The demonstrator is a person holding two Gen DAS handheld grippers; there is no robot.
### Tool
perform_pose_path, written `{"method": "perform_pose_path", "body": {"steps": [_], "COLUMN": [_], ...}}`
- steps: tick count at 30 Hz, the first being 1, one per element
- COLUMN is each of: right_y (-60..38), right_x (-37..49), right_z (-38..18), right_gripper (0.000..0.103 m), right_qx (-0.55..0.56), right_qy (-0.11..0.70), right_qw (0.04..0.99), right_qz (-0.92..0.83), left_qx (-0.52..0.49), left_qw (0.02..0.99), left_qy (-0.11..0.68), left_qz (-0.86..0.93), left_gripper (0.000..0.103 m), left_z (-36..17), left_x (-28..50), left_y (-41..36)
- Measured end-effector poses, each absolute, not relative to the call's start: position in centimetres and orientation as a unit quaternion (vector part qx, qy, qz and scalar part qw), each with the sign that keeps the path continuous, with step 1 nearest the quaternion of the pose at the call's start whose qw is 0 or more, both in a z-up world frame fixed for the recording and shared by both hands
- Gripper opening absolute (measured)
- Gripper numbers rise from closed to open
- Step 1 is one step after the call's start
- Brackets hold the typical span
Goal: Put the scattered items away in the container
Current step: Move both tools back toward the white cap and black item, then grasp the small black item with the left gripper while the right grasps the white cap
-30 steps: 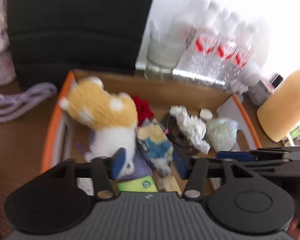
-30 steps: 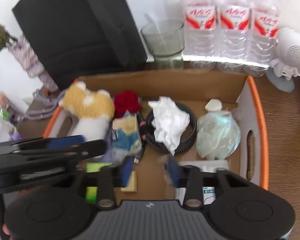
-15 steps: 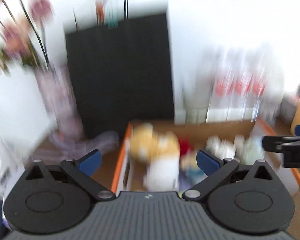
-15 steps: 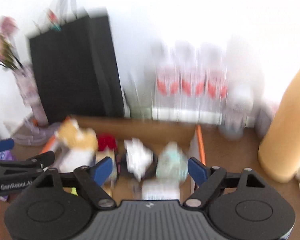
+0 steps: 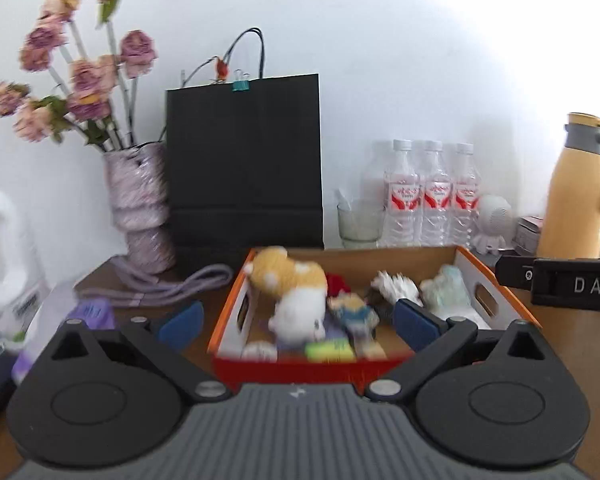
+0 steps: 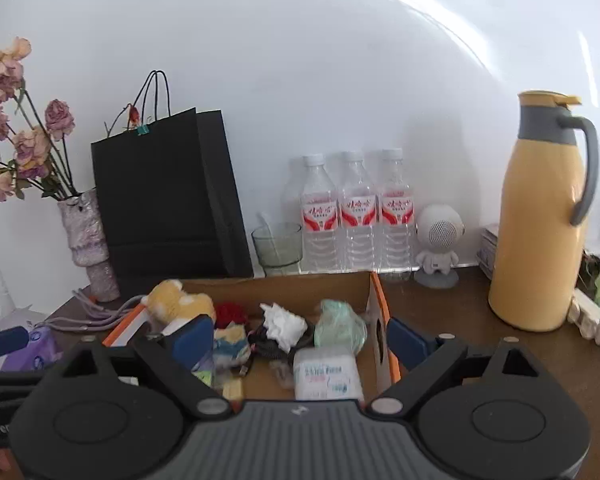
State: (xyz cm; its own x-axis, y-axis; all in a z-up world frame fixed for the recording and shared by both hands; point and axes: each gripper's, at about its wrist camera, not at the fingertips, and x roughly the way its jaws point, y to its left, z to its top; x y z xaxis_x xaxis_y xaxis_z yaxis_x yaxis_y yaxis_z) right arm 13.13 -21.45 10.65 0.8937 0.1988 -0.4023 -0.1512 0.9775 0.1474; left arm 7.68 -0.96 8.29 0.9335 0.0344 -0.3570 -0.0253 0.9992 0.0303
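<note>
A cardboard box with an orange rim (image 5: 230,312) (image 6: 380,304) sits on the brown table and holds a yellow-and-white plush toy (image 5: 292,284) (image 6: 180,302), a crumpled tissue (image 5: 392,284) (image 6: 282,322), a pale green bag (image 5: 446,286) (image 6: 340,326), a red flower (image 6: 230,314) and a white tissue pack (image 6: 326,372). My left gripper (image 5: 298,326) stands open and empty in front of the box. My right gripper (image 6: 300,342) is also empty, pulled back from the box, and its jaws are opening. Part of the right gripper's body (image 5: 560,284) shows at the left wrist view's right edge.
Behind the box stand a black paper bag (image 5: 244,168), a vase of dried roses (image 5: 140,208), a glass (image 6: 278,246), three water bottles (image 6: 358,212), a white speaker figure (image 6: 438,244) and a yellow jug (image 6: 540,220). A purple cord (image 5: 172,288) and a purple pack (image 5: 92,312) lie left of the box.
Both grippers have drawn back from above the box and tilted up towards the wall. Both sets of jaws have spread wider, with nothing in them.
</note>
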Motion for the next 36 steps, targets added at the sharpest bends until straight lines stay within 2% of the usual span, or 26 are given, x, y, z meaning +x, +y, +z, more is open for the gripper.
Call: {"method": "perform_pose_path", "body": {"steps": [5,7,10,15,20,22,23,25,26,28,32,34,36], "right_y": [-23.8,-24.4,-24.8,-24.9,-25.3,-25.9,-26.0,-26.0,-25.8,-25.5,-24.6,-24.2,-23.9], "right_x": [3.6,0.9,-3.0,-6.8,-5.2,-3.0,-1.6,2.0,3.9,7.6,13.8,15.8,17.0], "right_z": [5.7,3.8,2.5,1.4,1.3,1.6,1.7,1.6,1.5,1.4,1.0,0.9,0.7], "right_gripper": [0.094,0.094,0.094,0.094,0.092,0.091,0.091,0.086,0.084,0.075,0.073,0.073,0.068], "right_qx": [0.09,0.098,0.088,0.071,0.072,0.066,0.057,0.036,0.025,0.021,0.016,0.015,0.01], "right_qy": [0.246,0.275,0.284,0.286,0.293,0.295,0.299,0.303,0.309,0.32,0.338,0.343,0.343], "right_qw": [0.961,0.953,0.951,0.951,0.949,0.948,0.947,0.945,0.943,0.937,0.934,0.932,0.932], "right_qz": [0.093,0.08,0.082,0.092,0.093,0.098,0.104,0.118,0.124,0.138,0.117,0.113,0.114], "left_qx": [0.03,0.056,0.037,0.042,0.044,0.049,0.057,0.088,0.102,0.11,0.136,0.142,0.124], "left_qw": [0.984,0.98,0.98,0.975,0.973,0.966,0.962,0.955,0.952,0.944,0.92,0.914,0.909], "left_qy": [0.171,0.183,0.195,0.218,0.226,0.238,0.243,0.245,0.245,0.249,0.258,0.271,0.292], "left_qz": [0.04,0.059,0.032,0.026,-0.029,-0.085,-0.108,-0.139,-0.15,-0.19,-0.263,-0.265,-0.272], "left_gripper": [0.103,0.103,0.103,0.103,0.103,0.098,0.092,0.076,0.063,0.061,0.065,0.063,0.055], "left_z": [3.9,2.7,2.3,1.3,1.7,2.1,2.2,2.2,2.2,2.0,0.2,-0.6,-1.0], "left_x": [-3.3,-6.1,-9.2,-10.2,-8.6,-6.6,-5.4,-2.8,-1.4,1.3,5.7,7.6,9.4], "left_y": [-0.7,-1.0,-0.8,-0.9,-1.4,-1.8,-2.0,-2.6,-2.9,-3.1,-3.7,-3.9,-3.6]}}
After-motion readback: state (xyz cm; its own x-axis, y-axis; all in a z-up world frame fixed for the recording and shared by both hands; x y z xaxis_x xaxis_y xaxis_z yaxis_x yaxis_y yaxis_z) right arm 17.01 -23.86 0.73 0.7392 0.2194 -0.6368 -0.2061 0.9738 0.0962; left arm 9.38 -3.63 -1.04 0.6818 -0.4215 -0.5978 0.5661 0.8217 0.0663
